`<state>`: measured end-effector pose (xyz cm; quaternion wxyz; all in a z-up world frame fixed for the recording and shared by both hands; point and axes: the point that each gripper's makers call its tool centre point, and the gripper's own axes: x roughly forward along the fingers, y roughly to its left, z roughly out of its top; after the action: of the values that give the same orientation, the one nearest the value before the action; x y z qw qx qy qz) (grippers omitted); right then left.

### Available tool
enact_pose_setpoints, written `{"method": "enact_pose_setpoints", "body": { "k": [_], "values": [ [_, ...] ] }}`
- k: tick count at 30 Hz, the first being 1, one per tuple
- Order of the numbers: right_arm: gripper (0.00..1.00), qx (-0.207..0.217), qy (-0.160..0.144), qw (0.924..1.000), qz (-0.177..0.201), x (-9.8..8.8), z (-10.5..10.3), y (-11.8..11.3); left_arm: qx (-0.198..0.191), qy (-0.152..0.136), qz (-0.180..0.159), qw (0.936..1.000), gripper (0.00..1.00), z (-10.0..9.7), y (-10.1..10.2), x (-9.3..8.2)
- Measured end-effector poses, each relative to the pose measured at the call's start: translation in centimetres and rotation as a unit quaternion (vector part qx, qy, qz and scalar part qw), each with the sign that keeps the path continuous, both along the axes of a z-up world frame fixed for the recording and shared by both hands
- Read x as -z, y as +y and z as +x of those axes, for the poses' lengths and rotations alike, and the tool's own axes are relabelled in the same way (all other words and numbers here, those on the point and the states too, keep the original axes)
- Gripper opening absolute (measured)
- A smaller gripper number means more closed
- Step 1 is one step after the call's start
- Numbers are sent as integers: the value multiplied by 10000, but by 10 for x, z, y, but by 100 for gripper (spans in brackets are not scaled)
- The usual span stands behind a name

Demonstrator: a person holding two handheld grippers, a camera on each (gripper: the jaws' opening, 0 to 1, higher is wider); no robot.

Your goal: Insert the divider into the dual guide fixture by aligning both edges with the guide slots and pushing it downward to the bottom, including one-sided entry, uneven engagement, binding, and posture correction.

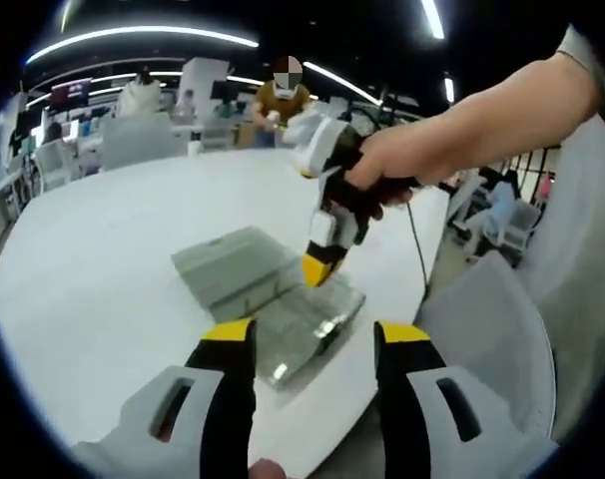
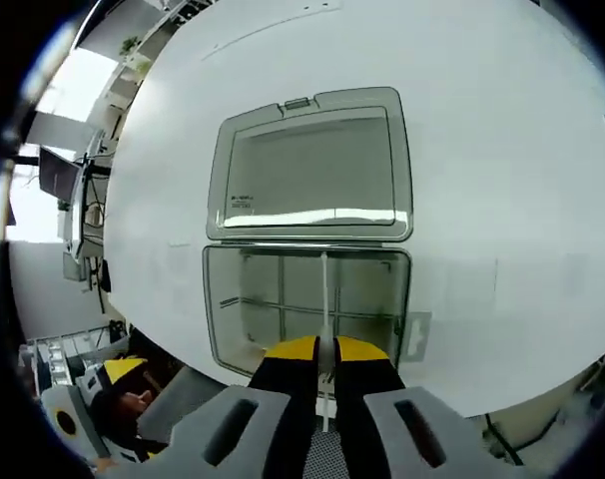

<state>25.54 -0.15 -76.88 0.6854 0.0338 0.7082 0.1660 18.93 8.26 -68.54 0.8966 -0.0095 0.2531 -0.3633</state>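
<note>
- Two grippers at work: the right gripper has its jaws pinched nearly together on the top edge of the divider, a thin clear panel seen edge-on, standing upright in the box.
- The box is a clear compartment tray with its lid hinged open flat behind it, lying near the table edge closest to the person.
- The left gripper hovers short of the box, jaws wide and empty; in its view the right gripper comes down onto the box from above.
- Depth of seating cannot be told; the end slots are not clear.
- Judgement: the step is the downward push. Keep the panel vertical, press straight along its plane, both ends level.
- If one end binds, lift slightly, square up, then press again.
- The left gripper could steady the box wall.
</note>
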Motion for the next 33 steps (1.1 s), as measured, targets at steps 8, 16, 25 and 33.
{"method": "enact_pose_setpoints", "body": {
  "k": [8,16,25,33],
  "values": [
    [0,-24,5,10000,-24,3,-1,0,-12,0,-24,10000,45,0,1,1],
    [0,-27,22,10000,-86,6,1,0,-18,-3,-25,10000,45,1,2,1],
    [0,-31,39,9999,-135,6,-1,-1,-20,-9,-36,10000,45,1,2,0],
    [0,-2,69,9999,-138,4,-4,1,-35,-19,-42,10000,44,1,3,-1]
  ]
}}
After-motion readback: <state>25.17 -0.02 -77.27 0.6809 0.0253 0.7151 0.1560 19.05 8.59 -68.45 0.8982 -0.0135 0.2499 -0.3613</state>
